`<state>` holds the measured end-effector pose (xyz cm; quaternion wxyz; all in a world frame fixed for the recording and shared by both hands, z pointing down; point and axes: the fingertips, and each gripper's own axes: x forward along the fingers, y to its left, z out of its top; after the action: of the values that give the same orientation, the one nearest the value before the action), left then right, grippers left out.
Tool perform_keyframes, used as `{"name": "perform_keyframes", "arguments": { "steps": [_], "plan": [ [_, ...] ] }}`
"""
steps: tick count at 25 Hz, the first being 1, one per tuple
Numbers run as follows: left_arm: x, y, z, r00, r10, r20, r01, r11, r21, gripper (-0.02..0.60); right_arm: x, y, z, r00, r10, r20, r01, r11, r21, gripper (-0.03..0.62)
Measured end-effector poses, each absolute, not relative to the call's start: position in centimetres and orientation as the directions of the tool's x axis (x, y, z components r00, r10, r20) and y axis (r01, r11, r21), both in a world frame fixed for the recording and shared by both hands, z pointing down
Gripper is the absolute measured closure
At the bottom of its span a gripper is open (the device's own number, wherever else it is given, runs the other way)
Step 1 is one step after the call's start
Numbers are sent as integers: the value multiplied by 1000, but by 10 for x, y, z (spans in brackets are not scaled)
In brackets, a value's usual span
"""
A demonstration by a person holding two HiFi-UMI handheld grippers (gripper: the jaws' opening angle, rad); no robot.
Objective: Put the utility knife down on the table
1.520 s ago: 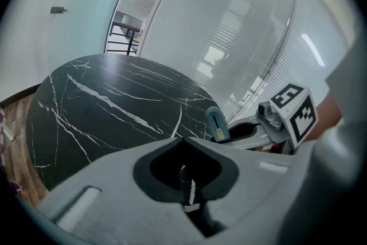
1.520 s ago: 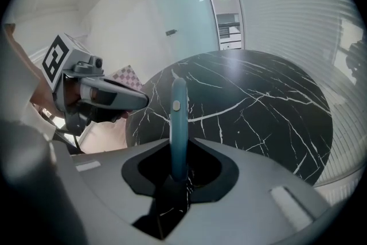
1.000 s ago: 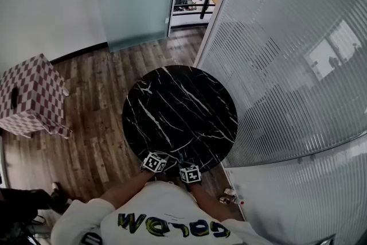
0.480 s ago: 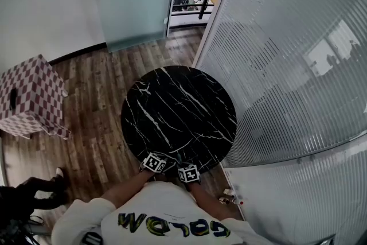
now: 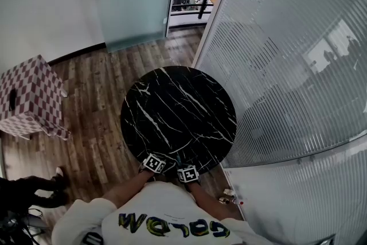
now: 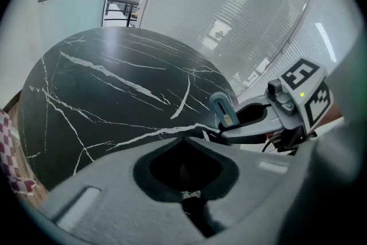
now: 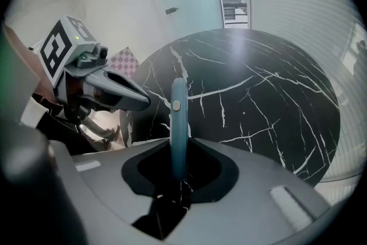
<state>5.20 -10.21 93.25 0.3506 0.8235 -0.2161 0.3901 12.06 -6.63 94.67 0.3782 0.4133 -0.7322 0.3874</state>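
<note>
Blue utility knife (image 7: 178,117) in right claw (image 7: 179,143), shirt lettering (image 5: 172,225) illegible

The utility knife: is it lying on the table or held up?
Held up. The right tool is shut on the blue knife, which sticks out between its jaws above the table.

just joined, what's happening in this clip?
A person stands at the near edge of a round black marble table with a gripper in each hand. The right gripper is clamped on a blue utility knife, not yet set down. The left gripper is shut and empty beside it.
</note>
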Motion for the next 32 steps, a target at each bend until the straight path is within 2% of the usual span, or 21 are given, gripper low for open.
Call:
{"name": "perform_keyframes", "arguments": {
  "steps": [32],
  "plan": [
    [43,-96,948,537,-28,843,-659,-637,399,580,121,-62,953,-363,-245,899,-898,349,-268,522]
  ]
}}
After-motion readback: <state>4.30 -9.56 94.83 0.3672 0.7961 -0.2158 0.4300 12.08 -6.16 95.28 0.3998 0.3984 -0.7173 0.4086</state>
